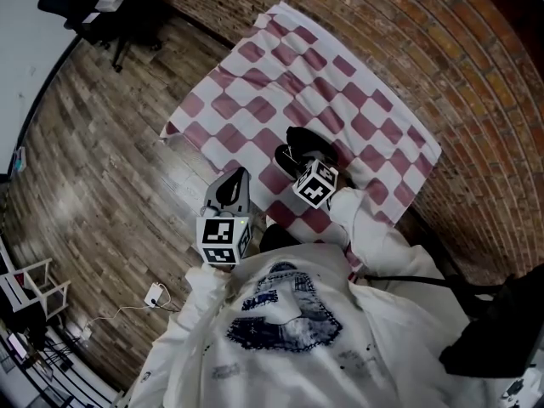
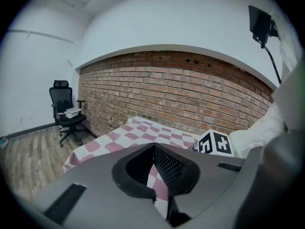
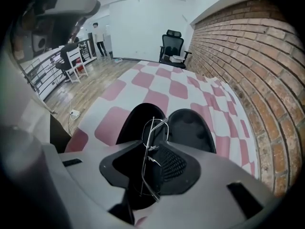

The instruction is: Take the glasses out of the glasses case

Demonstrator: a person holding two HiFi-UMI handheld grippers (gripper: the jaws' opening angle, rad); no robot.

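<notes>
Looking down from the head view, the desk (image 1: pixel 357 100) sits against a brick wall (image 1: pixel 450 66) and wears a pink-and-white checkered cloth (image 1: pixel 246 100). The black glasses case (image 3: pixel 189 128) lies open on it, near the edge closest to the person, both halves spread flat side by side.

The right gripper (image 3: pixel 150 149) points steeply down right over the case. In the right gripper view its fingers are clamped on the glasses (image 3: pixel 154 130), a thin wire frame standing on edge between the two pads. One lens loop pokes out past the fingertips, above the gap between the case halves. Honestly can't tell if the bottom of the frame touches the case lining or is clear of it, it's all dark down there. That gripper's marker cube (image 1: pixel 315 184) shows just in front of the white sleeve (image 1: pixel 374 236).

The left gripper (image 2: pixel 154 149) hangs off to the left by the near edge of the desk, aimed only a bit downward across the cloth. Its fingers meet at the tips with nothing between them, just a sliver of cloth showing through behind. It's apart from the case and touching nothing.

A black office chair (image 2: pixel 66 111) stands on the wood floor (image 1: pixel 110 160) by the wall.
</notes>
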